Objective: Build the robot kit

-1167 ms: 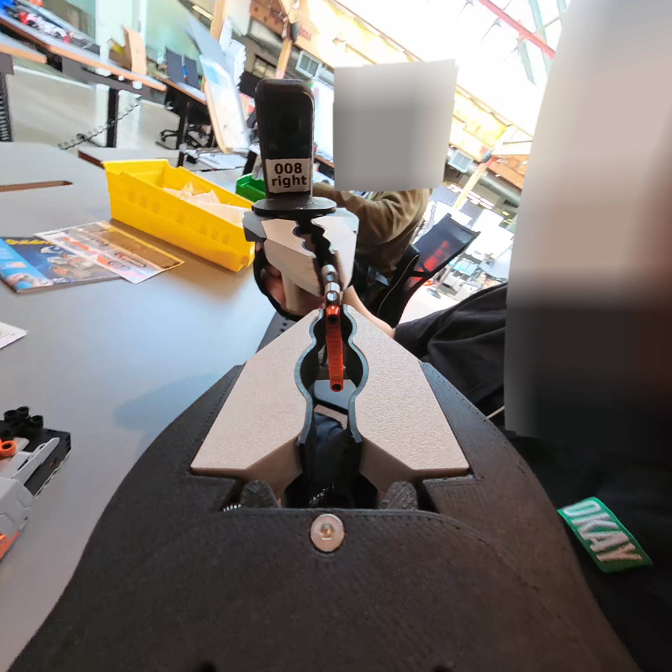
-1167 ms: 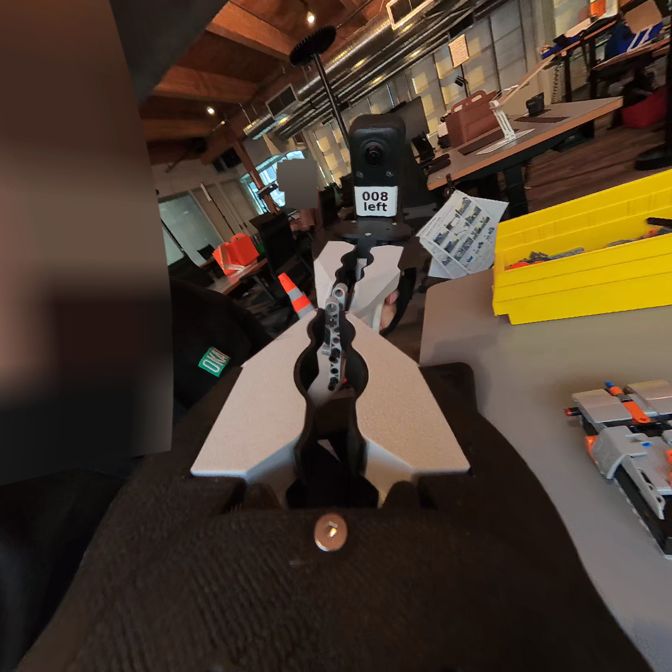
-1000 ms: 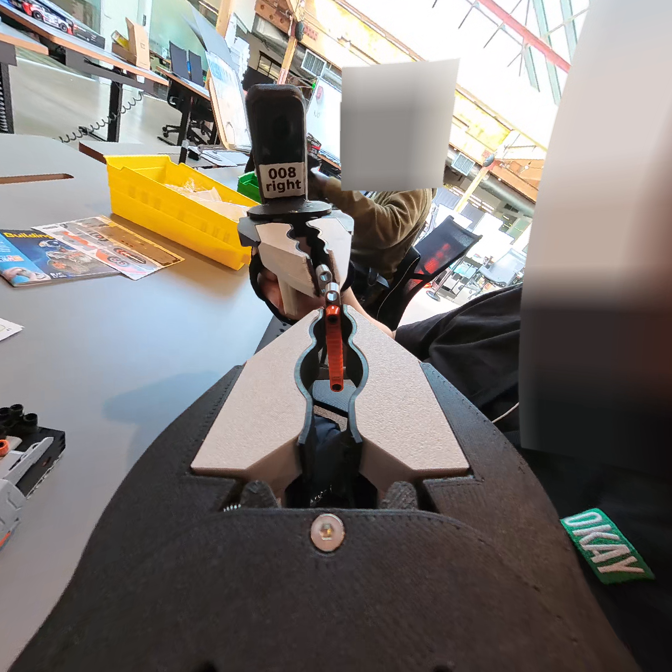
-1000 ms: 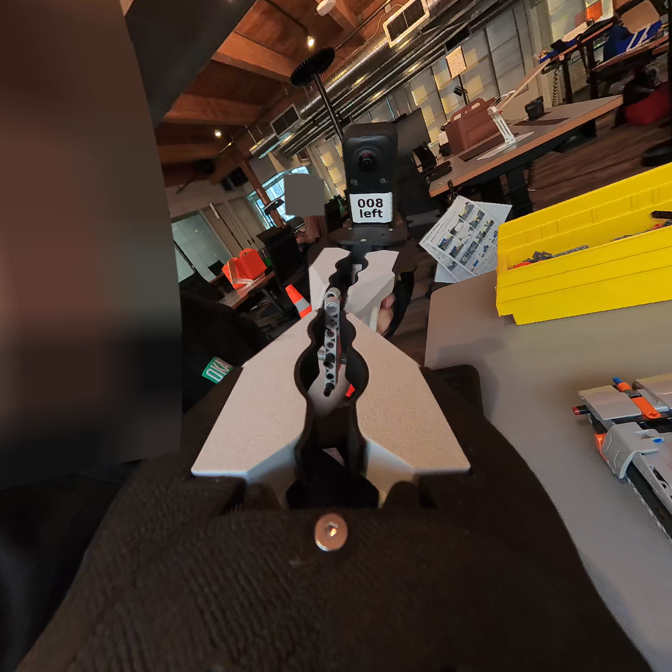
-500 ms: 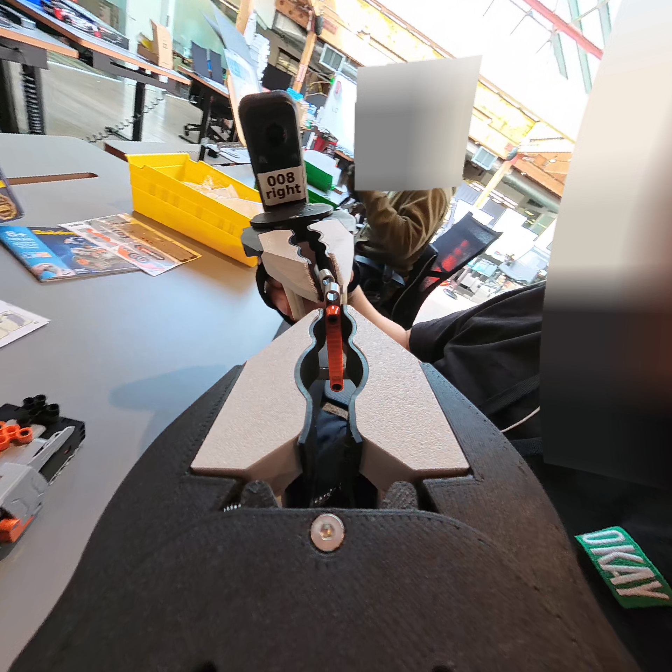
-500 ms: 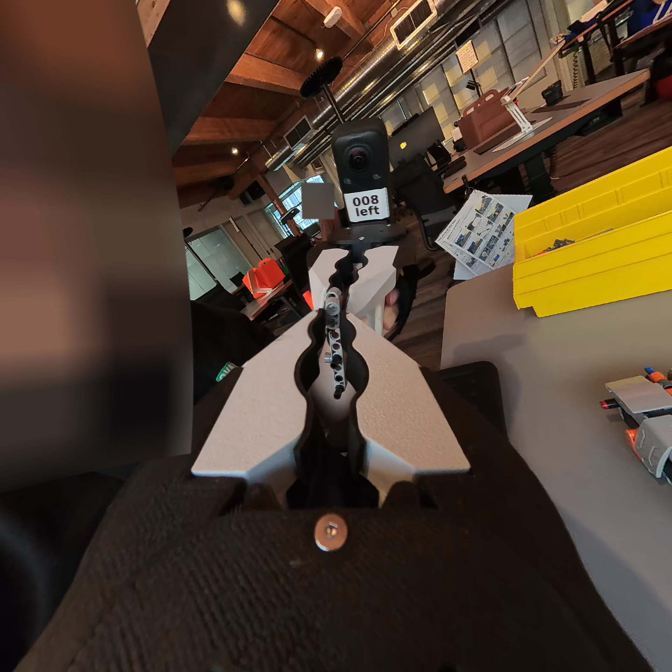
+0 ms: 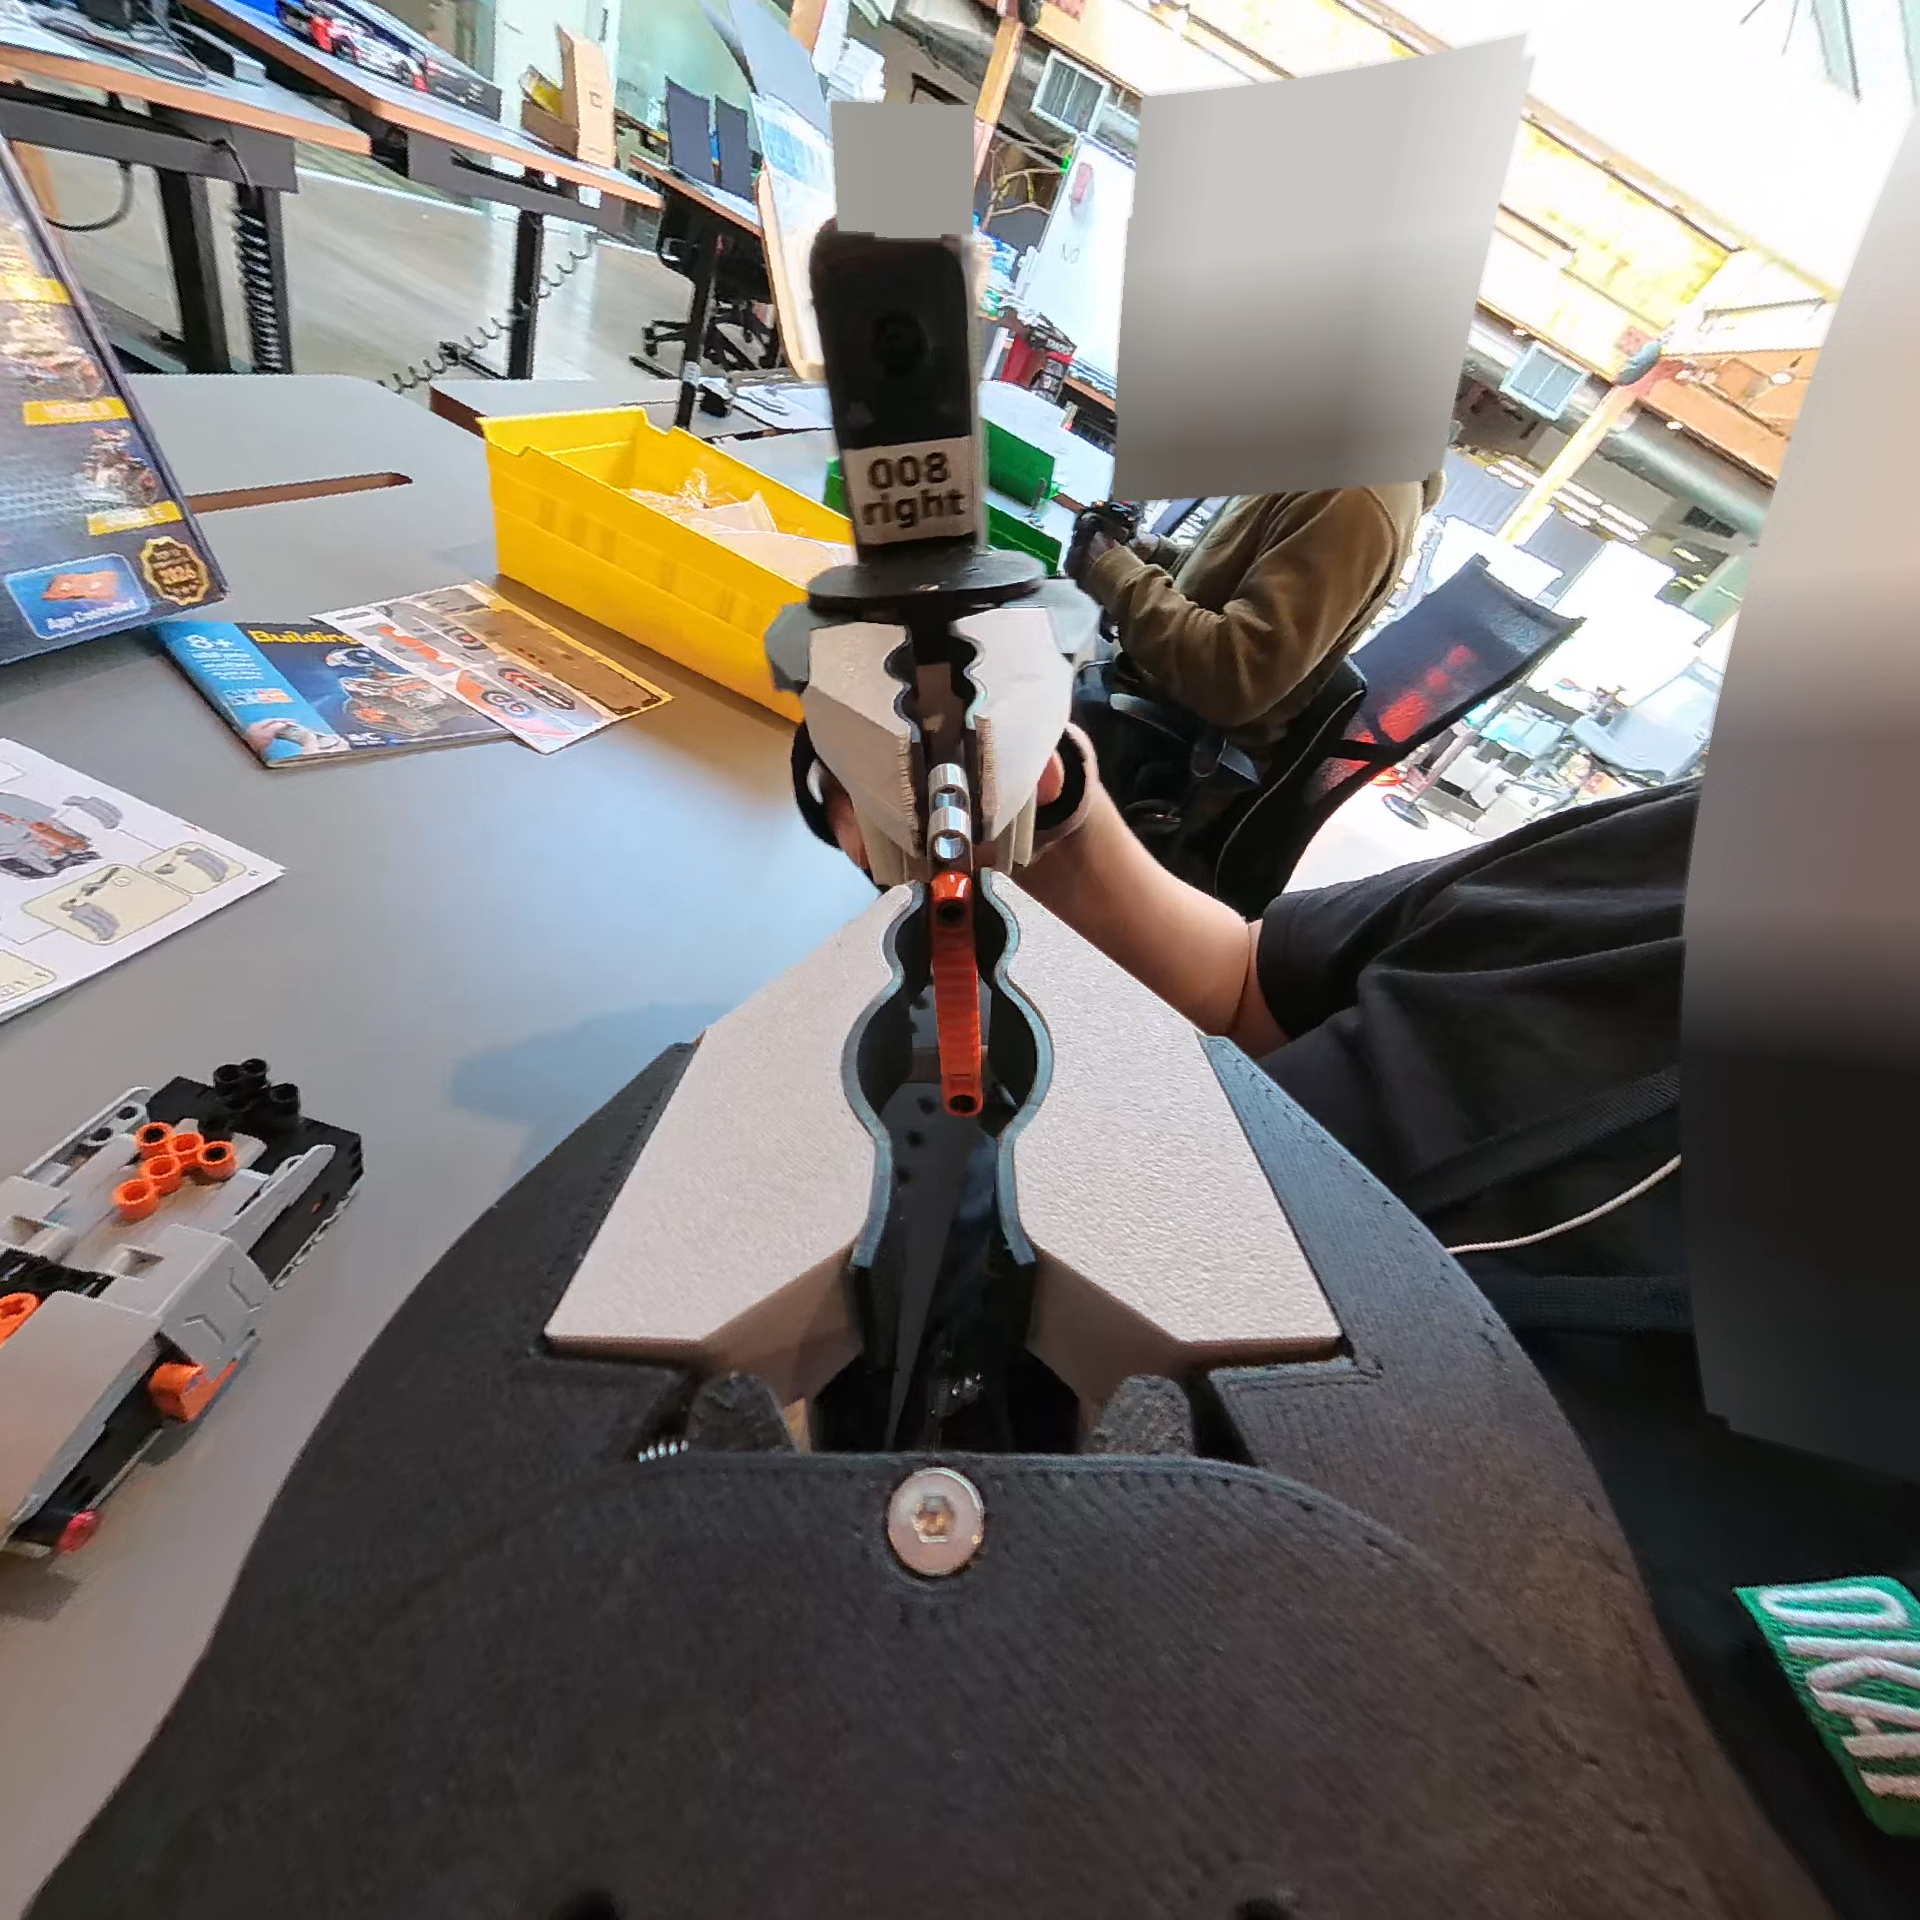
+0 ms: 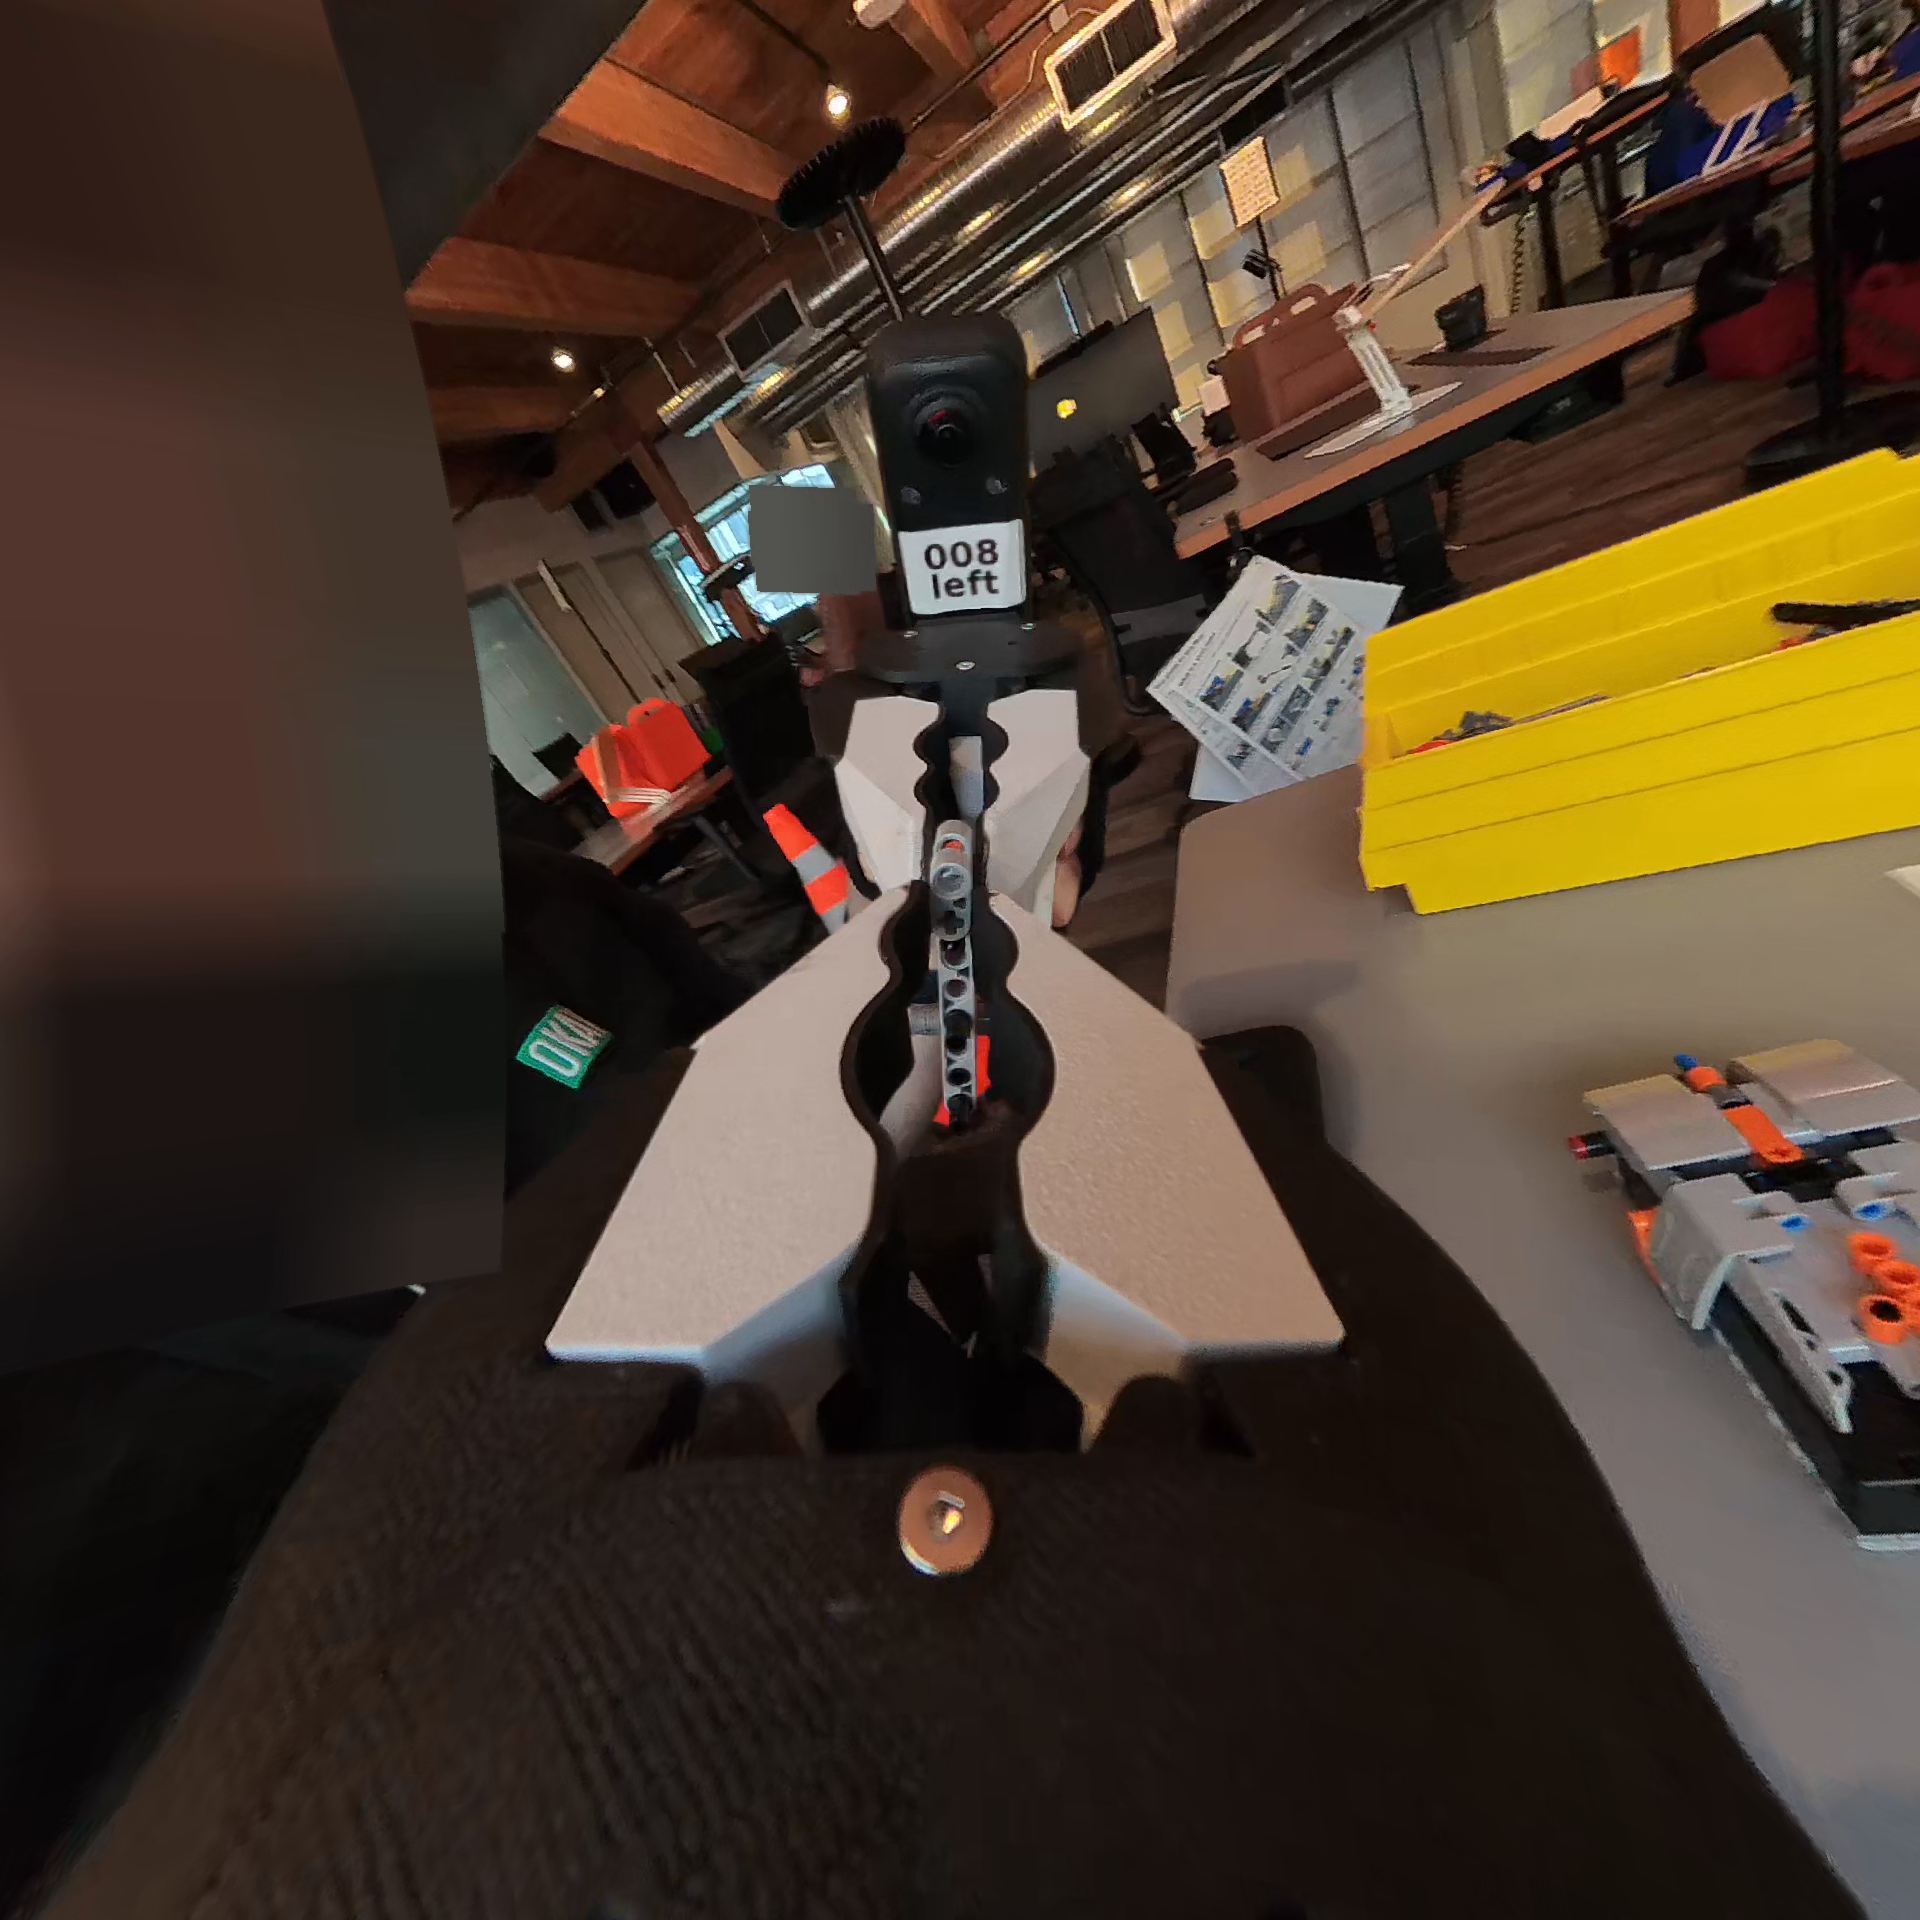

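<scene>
The left claw [image 7: 954, 914] is pinching a slim orange beam [image 7: 956, 987] edge-on between its pale, grainy fingers [image 7: 1122, 1122], and the right claw [image 8: 951, 914] is clamping a light grey perforated beam [image 8: 956, 997] the same way; both pieces are being held up in the air off the edge of the grey desk [image 7: 499, 935], their tips meeting between the two facing claws. Each hold looks narrow, so a sideways push while mating could be twisting a beam out of line or popping it free, and a dropped piece would likely be falling toward the person's lap rather than the desk. The beams are hard, smooth plastic with round holes. A blocky grey, black and orange model [image 7: 135, 1278] is lying on the desk, near a ribbed yellow bin [image 7: 623, 540] and glossy booklets [image 7: 416, 675].
</scene>
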Demonstrator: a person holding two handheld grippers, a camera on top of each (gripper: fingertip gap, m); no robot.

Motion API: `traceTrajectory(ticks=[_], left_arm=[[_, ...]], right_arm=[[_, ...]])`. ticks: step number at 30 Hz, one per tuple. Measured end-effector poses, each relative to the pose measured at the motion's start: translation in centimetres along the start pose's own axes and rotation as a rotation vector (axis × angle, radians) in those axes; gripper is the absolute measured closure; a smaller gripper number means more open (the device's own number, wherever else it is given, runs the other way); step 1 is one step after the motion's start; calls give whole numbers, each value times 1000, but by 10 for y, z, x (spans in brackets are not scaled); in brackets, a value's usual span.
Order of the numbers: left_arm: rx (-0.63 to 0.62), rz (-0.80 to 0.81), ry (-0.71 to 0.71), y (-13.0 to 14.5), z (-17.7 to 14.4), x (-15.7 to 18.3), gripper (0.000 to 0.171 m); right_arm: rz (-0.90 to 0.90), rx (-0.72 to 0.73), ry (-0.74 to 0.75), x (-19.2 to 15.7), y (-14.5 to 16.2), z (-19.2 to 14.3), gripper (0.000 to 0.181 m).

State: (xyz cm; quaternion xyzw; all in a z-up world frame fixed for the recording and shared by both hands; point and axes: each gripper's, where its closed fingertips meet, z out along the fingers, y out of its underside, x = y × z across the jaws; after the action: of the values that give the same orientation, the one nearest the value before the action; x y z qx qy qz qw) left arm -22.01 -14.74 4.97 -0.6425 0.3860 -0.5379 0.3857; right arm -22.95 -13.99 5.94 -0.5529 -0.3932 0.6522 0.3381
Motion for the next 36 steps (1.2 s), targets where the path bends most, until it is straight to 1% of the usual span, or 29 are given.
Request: traceTrajectory(ticks=[3,5,7,11,18,20,24,25,27,29,31,34,36], left_arm=[[2,12,-18,-1,-1,-1,166],[-1,39,-40,-1,0,-2,166],[-14,68,-72,0,0,-4,166],[-20,82,-73,0,1,-2,166],[-75,131,-163,7,1,-13,166],[-81,114,-156,8,1,-13,166],[-84,24,-95,12,1,-11,166],[-91,34,-102,14,1,-13,166],[-120,100,-142,17,1,-15,166],[-145,164,-187,19,1,-18,166],[-176,193,-236,21,0,-22,166],[-187,182,-250,23,0,-25,165],[-170,127,-212,22,0,-22,165]], right_arm=[[-31,3,27,1,-1,0,176],[-3,11,22,1,-1,0,176],[63,18,10,4,0,0,176],[200,46,-75,3,1,-1,176],[388,73,-106,15,7,-1,176],[377,77,-116,15,8,0,176],[237,46,-85,13,11,0,176],[230,36,-68,14,11,0,176],[256,8,-58,17,14,1,176],[339,0,-71,19,16,1,176],[424,1,-75,23,18,1,176],[478,17,-98,26,19,2,177],[428,20,-114,23,19,2,176]])
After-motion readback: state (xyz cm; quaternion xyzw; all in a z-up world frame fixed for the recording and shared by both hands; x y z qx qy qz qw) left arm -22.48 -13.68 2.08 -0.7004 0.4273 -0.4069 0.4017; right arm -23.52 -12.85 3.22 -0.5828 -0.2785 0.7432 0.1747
